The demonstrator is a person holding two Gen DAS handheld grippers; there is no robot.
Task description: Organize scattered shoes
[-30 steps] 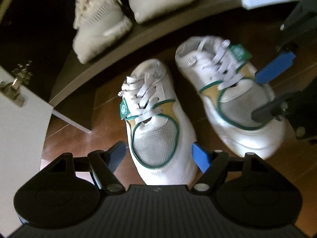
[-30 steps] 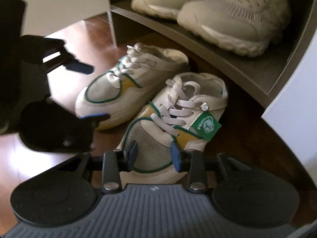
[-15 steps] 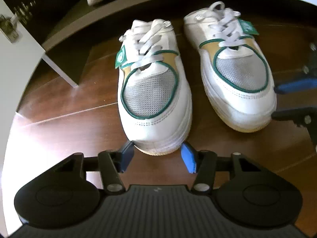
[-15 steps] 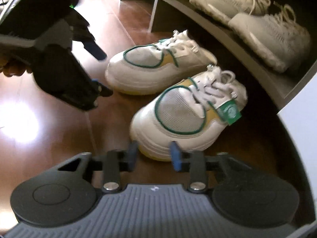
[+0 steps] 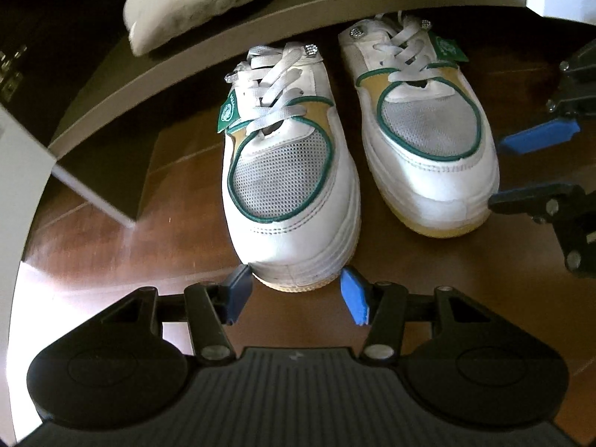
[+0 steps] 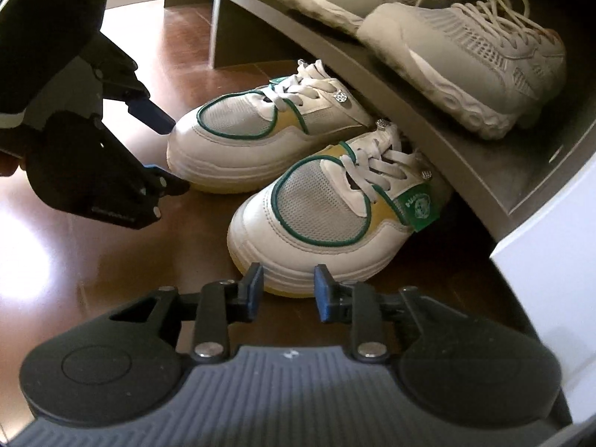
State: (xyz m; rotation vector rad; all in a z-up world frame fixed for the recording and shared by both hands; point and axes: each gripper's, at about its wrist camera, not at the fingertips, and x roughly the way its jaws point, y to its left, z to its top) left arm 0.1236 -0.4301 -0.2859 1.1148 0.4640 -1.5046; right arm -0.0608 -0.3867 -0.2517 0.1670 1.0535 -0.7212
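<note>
Now each toe sits right at your fingertips: the left gripper brackets the left shoe, the right gripper the right shoe, long axes running away from you, heels under the grey shelf. Neither grips (left released, right spreading). The shoes are white leather with grey mesh, green piping and rubbery ribbed soles, standing on glossy wood.

- Both fisheye views bend straight edges into arcs; the grey shelf board curves strongly, and dark vignetting fills the corners.
- Light enters from the left, leaving a bright glare patch on the glossy brown wooden floor.
- Deep shadow lies under the shelf.
- Focus is sharp at centre, slightly soft towards the rims.
</note>
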